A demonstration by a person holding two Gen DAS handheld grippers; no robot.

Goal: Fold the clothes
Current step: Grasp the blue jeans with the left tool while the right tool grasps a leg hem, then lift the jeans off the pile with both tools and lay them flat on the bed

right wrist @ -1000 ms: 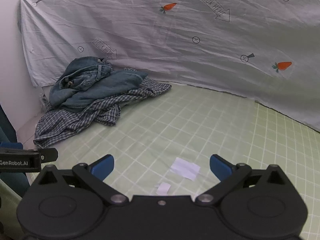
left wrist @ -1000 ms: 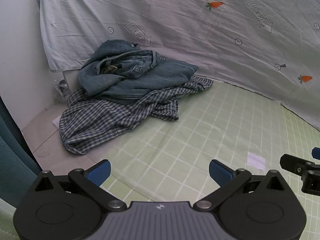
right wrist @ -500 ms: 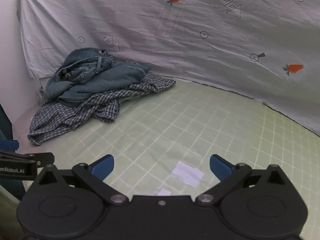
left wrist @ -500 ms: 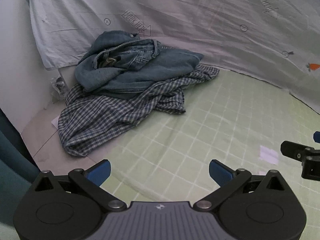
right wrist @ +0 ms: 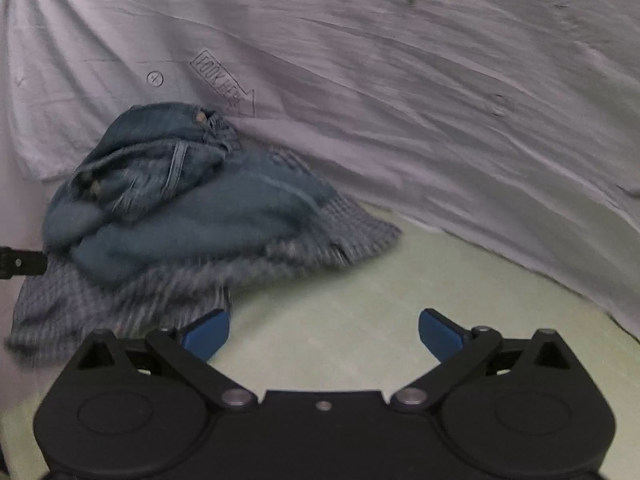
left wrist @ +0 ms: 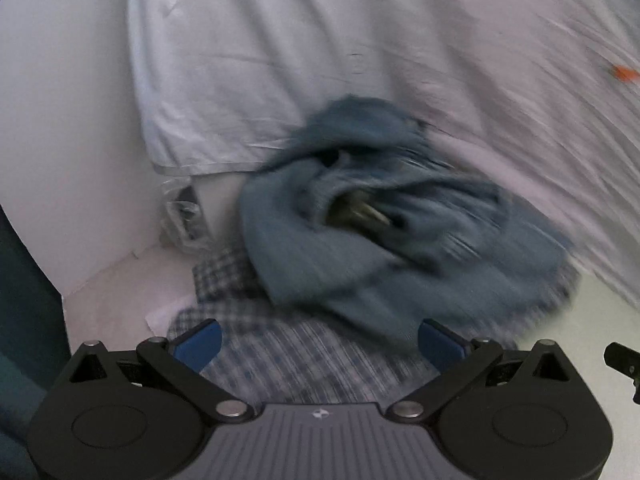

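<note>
Crumpled blue denim jeans [left wrist: 384, 232] sit bunched on top of a rumpled blue-and-white checked shirt [left wrist: 288, 352], and neither garment lies folded; the heap rests at the far left corner of the pale green gridded bed cover [right wrist: 360, 296], against the hanging white printed sheet [left wrist: 248, 64].

Left wrist view: the left claw [left wrist: 318, 344] is spread wide with nothing between its blue fingertips [left wrist: 198, 342], and it hangs right over the near part of the checked shirt. The denim lies dead ahead and a little right of centre, close in, with the waist opening facing the camera. This frame is blurred, so the exact lie of hems and edges cannot be told. A black tip of the other tool shows at the right edge.

Right wrist view: the right claw [right wrist: 324, 334] is also spread and empty, over bare green cover. From here the heap lies ahead and to the left; only the shirt's near edge reaches beside the left blue fingertip [right wrist: 206, 332]. The pile's long axis runs from the near left up to the far right, where a corner of the shirt [right wrist: 372, 236] tapers onto the cover.

By my reading the left claw is the nearer one to the clothes, already above the shirt, while the right would have to travel leftward to reach the denim.
</note>
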